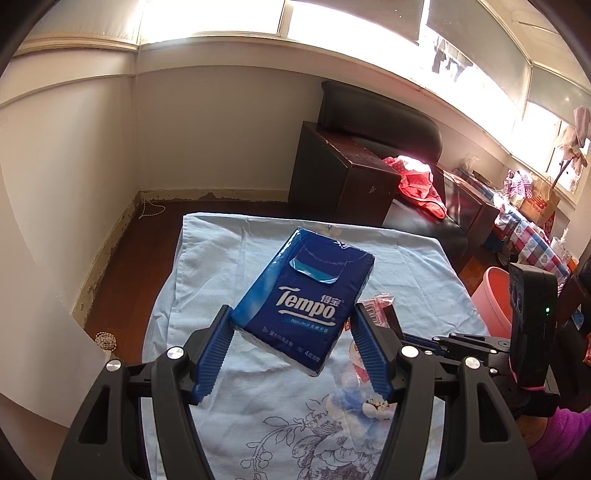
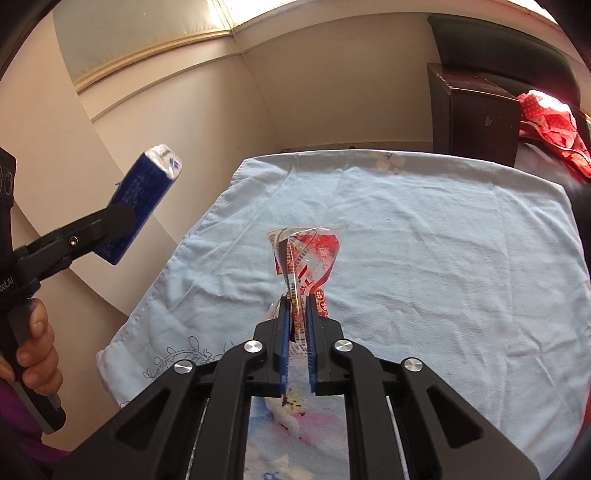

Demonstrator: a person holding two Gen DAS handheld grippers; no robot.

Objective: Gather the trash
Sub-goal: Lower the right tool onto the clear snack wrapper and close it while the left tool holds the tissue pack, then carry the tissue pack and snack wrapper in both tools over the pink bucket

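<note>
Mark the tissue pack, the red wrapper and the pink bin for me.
tissue pack [image 1: 306, 295]: left wrist view, blue printed face.
red wrapper [image 2: 310, 254]: right wrist view, crumpled upper part.
pink bin [image 1: 493, 295]: left wrist view, outer wall.

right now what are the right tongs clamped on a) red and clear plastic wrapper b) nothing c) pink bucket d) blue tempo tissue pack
a: the right tongs are shut on the red and clear plastic wrapper, pinched above the light blue cloth.

Blown-out windows [image 1: 354, 22] flood daylight; sharp frames, fisheye-curved dark edges.
</note>
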